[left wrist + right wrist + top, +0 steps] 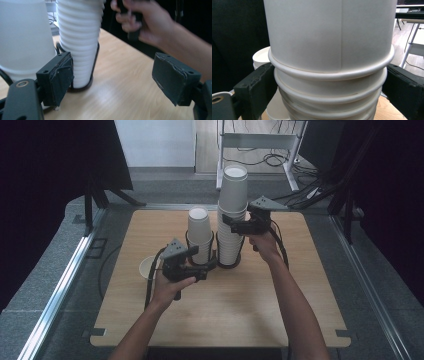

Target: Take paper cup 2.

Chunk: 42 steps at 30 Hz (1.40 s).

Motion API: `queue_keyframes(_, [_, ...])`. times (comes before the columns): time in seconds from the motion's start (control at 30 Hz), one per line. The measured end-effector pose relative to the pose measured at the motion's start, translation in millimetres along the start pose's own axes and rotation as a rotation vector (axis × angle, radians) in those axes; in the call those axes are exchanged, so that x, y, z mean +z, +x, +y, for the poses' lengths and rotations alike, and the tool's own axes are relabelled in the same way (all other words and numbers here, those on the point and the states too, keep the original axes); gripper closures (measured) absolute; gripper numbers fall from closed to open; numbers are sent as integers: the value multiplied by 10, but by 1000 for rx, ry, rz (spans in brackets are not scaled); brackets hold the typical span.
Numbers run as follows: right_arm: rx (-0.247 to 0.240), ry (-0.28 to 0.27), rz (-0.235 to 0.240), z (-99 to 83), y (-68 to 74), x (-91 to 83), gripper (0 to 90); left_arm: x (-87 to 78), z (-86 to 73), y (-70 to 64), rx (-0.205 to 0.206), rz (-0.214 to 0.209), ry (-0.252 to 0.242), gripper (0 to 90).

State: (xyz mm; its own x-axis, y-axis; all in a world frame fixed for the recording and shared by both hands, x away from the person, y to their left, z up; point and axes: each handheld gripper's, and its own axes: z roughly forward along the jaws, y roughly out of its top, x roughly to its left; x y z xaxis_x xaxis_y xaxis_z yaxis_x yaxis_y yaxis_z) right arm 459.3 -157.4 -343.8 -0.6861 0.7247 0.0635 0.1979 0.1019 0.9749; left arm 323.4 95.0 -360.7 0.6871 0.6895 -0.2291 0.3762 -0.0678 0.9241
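The right tool (234, 223) is closing its jaws around the tall stack of paper cups (232, 215), just under the top cup's rim, in the black wire holder (239, 256) mid-counter (280, 310). The left tool (209, 268) is hanging open, empty, beside the shorter cup stack (200, 232).

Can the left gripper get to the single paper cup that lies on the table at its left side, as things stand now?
Probably yes. The left gripper is open and holds nothing, and the single cup lies on bare table just beyond the left hand. Nothing stands between them, but the gripper points away towards the tall stack, so it must turn first.
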Motion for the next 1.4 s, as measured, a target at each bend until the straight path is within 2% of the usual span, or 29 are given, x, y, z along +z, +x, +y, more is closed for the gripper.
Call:
queue_keyframes(0.17, [1,6,-1,7,4,-3,41,49,249,-29,30,24,-23,167])
queue_keyframes(0.23, [1,9,-1,10,4,-3,41,101,436,-8,33,38,-43,163])
queue_keyframes(0.27, [1,9,-1,10,4,-3,41,101,436,-8,33,38,-43,162])
queue_keyframes(0.4, [0,10,-2,11,8,-6,41,169,624,16,50,54,-72,160])
queue_keyframes(0.47, [1,7,-2,7,8,-5,41,244,732,27,67,62,-71,156])
queue_keyframes(0.6, [1,6,-1,6,6,-5,41,430,924,73,68,87,-70,136])
queue_keyframes(0.63, [-2,5,-1,6,4,-3,41,529,1008,113,72,59,-65,102])
queue_keyframes(0.73, [-2,6,-1,6,5,-4,41,620,1093,144,90,67,-59,94])
queue_keyframes(0.77, [0,8,-1,7,6,-6,41,674,1166,165,89,72,-73,94])
queue_keyframes(0.87, [-3,7,-1,7,4,-5,41,728,1253,174,81,62,-93,93])
queue_keyframes(0.93, [-3,8,1,8,0,-3,41,783,1310,169,90,74,-104,88])
queue_keyframes(1.1, [0,14,4,11,4,-8,41,1025,1423,185,87,95,-80,77])
queue_keyframes(1.27, [0,16,2,14,7,-9,42,1218,1409,180,122,133,-51,94])
queue_keyframes(1.4, [-2,14,3,16,-3,-3,42,1238,1380,188,131,117,-74,153])
